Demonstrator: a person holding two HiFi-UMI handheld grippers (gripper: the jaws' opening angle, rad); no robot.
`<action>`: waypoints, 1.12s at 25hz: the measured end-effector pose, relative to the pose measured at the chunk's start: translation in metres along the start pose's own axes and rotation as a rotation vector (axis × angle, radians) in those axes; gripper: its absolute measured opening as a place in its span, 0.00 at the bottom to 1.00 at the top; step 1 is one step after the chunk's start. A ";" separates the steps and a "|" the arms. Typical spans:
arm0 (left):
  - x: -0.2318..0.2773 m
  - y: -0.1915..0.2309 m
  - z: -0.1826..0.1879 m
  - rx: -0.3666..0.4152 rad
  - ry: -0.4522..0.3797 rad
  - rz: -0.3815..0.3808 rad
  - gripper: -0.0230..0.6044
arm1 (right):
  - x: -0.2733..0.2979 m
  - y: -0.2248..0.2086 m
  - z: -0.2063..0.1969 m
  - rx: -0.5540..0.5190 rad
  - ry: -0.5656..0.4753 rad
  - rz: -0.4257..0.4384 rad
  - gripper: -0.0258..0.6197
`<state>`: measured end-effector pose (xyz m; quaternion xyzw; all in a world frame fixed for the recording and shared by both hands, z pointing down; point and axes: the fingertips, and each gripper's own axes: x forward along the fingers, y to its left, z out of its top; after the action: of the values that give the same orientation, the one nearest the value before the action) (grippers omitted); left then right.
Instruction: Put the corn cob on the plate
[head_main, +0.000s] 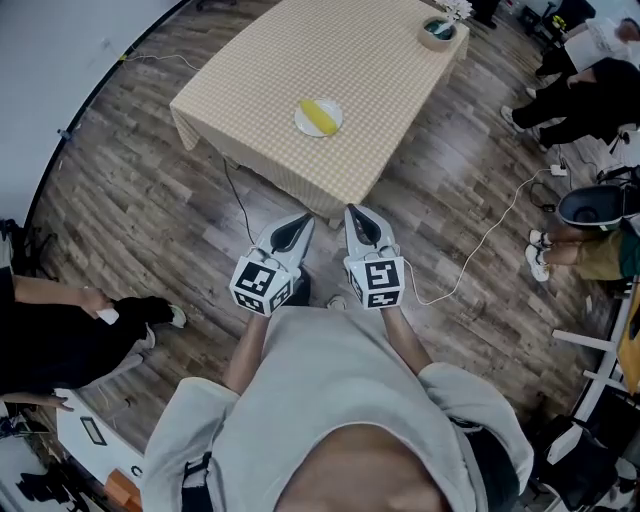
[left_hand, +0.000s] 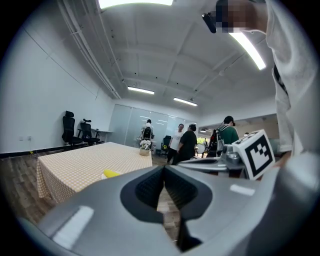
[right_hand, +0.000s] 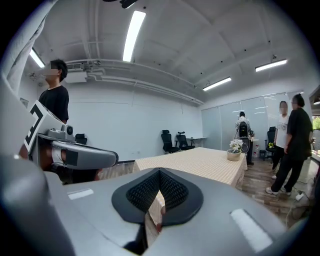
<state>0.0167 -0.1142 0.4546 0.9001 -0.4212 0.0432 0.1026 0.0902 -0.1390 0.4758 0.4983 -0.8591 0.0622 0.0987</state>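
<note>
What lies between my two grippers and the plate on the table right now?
Head view: a strip of wood floor with a black cable running across it, then the table's edge and bare checkered cloth up to the plate. Nothing else.

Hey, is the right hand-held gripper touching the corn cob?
Apart. The head view shows the right hand-held gripper over the floor, short of the table, while the corn cob lies on the plate.

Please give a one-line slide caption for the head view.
Corn cob on the plate on the checkered table; left hand-held gripper and right hand-held gripper shut, empty, short of it.
</note>
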 end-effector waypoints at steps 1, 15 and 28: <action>-0.004 -0.008 -0.002 0.000 -0.001 0.003 0.05 | -0.009 0.001 -0.003 0.003 -0.001 0.001 0.04; -0.037 -0.068 -0.017 0.015 -0.021 0.018 0.05 | -0.065 0.014 -0.015 -0.004 -0.030 0.024 0.04; -0.035 -0.090 -0.011 0.044 -0.030 -0.008 0.05 | -0.081 0.011 -0.014 -0.016 -0.048 0.024 0.04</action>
<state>0.0637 -0.0297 0.4467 0.9044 -0.4180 0.0384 0.0764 0.1218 -0.0621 0.4706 0.4886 -0.8676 0.0444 0.0811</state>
